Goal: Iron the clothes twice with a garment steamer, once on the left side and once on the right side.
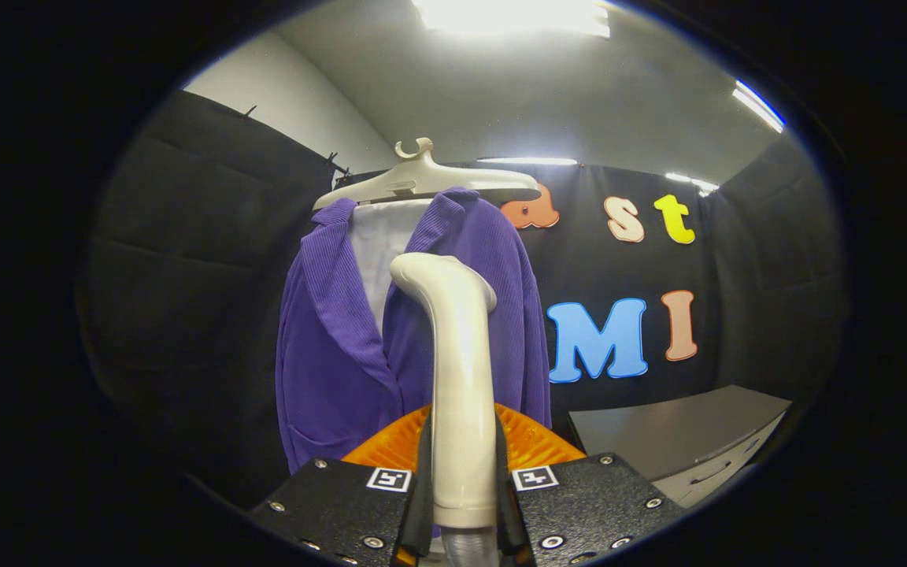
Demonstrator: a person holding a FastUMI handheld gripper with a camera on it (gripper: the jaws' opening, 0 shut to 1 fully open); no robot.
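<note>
Hand-held gripper (463, 480) clamps steamer (460, 370) (upright).

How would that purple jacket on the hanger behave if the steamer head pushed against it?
The purple jacket hangs loose from a hanger, so it would probably swing and fold away, floppy rather than stiff. Its ribbed cloth looks soft, likely not slippery. The gripper holds the steamer before it.

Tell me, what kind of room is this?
Probably a small demo booth, not a home: black cloth walls, a purple jacket on a hanger, a grey cabinet. The claw is shut on a garment steamer.
</note>
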